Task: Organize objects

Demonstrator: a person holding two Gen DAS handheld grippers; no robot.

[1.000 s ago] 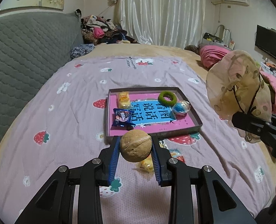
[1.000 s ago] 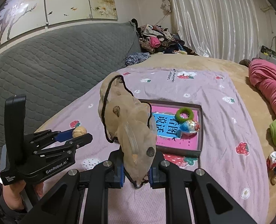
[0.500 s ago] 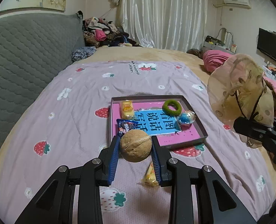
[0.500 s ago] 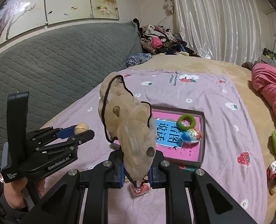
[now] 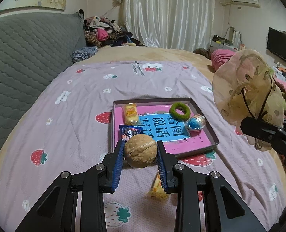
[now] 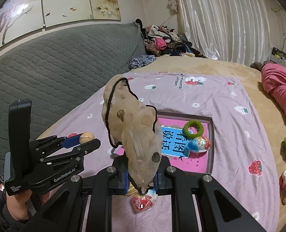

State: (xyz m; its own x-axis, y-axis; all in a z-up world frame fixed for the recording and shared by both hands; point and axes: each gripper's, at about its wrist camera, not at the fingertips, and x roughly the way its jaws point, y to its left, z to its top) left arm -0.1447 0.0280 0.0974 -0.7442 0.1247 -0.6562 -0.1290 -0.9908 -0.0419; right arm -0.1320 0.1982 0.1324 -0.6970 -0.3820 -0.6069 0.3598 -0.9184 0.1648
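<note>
Left wrist view gives me the widest read: a lilac strawberry-print blanket (image 5: 81, 100) spread over the bed, with a shallow box (image 5: 213, 135) lying on it ahead of both tools. Inside the box, on its pink and blue printed liner, sit a yellow snack pack (image 5: 131, 114), a green fuzzy ring (image 5: 180, 111), a blue foil ball (image 5: 196, 122) and a dark blue wrapper (image 5: 130, 132) near the front left corner.

Next down in size is the sheer spotted pouch (image 6: 132, 135), standing upright with its neck pinched in my right gripper (image 6: 141, 181), whose jaws are clenched on the fabric and black drawstring. It hangs above the blanket just short of the box's near edge, over a red-and-white wrapped sweet (image 6: 143, 202).

Smallest is the walnut (image 5: 140, 150), clamped between the blue pads of my left gripper (image 5: 140, 154) and held clear of the blanket in front of the box's near left corner. A yellow sweet (image 5: 158, 190) lies loose on the blanket below.

I judge this to be the carry step, both items lifted and headed for the box. Next I need to bring the walnut over a bare patch of liner, lower it, then release; being round, it may roll. The loose sweets are yet to be collected.
</note>
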